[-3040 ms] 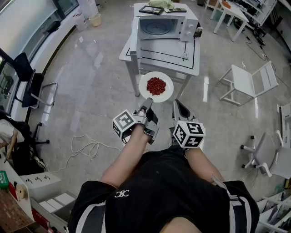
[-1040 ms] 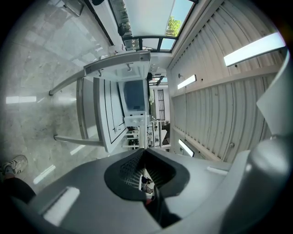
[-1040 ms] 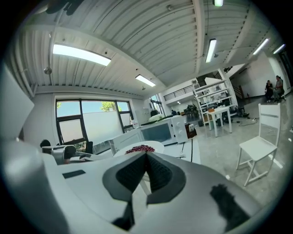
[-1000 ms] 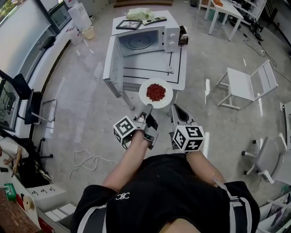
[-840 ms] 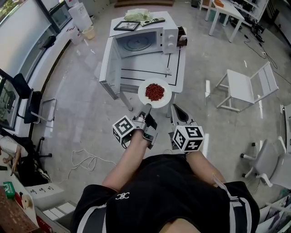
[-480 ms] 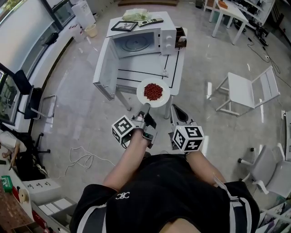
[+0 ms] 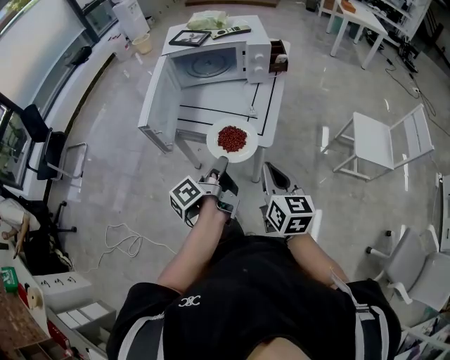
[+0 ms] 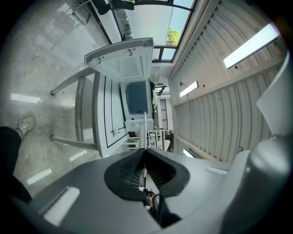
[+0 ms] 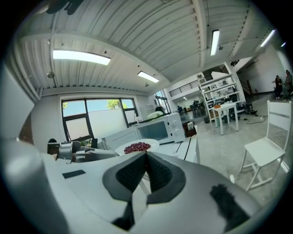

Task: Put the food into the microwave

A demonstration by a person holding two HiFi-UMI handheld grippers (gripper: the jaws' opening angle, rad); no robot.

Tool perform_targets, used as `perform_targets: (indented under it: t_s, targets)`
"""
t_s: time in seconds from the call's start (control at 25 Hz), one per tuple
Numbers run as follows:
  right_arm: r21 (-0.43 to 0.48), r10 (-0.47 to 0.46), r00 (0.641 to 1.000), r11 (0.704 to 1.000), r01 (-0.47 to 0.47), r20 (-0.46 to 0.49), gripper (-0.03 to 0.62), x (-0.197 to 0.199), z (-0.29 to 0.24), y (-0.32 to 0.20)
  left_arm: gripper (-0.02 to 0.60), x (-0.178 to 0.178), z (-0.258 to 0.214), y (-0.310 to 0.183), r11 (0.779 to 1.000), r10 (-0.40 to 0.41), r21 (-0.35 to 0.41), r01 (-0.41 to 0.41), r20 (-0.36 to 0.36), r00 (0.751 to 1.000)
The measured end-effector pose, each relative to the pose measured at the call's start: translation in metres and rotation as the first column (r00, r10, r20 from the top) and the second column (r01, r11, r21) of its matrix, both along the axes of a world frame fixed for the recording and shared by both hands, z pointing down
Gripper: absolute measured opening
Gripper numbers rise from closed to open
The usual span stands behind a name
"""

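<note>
A white plate (image 7: 232, 140) of red beans hangs over the front edge of the white table (image 7: 271, 105). My left gripper (image 7: 221, 161) is shut on the plate's near rim. In the left gripper view the plate (image 8: 145, 130) shows edge-on as a thin white line between the closed pads. The white microwave (image 7: 219, 62) stands at the table's far end with its door (image 7: 159, 105) swung wide open to the left. My right gripper (image 7: 268, 171) sits beside the left one, shut and empty. From the right gripper (image 9: 146, 154) I see the beans (image 9: 137, 147) and the microwave (image 9: 155, 130) beyond.
A framed picture (image 7: 188, 37), a remote and a green bag (image 7: 207, 20) lie on top of the microwave. A dark box (image 7: 279, 56) stands to its right. A white folding chair (image 7: 383, 137) is on the right. A cable (image 7: 123, 239) lies on the floor at left.
The person has walked toward the table. The plate, still in my left gripper, now reaches over the table's front edge. The right gripper came along beside it.
</note>
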State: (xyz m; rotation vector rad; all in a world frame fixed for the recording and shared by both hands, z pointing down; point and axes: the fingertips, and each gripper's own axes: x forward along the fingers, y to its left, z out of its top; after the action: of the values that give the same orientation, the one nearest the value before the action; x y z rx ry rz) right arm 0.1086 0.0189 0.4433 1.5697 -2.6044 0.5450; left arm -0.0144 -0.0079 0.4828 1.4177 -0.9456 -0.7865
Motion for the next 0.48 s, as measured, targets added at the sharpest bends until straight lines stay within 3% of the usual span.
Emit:
perform_targets:
  t_s: [0.48]
  targets:
    - [0.021, -0.012, 1.0, 1.0, 0.012, -0.014, 0.008, -0.005, -0.002, -0.028, 0.011, -0.007, 0.0, -0.031, 1.0, -0.004, 0.018, 0.004, 0.0, 1.0]
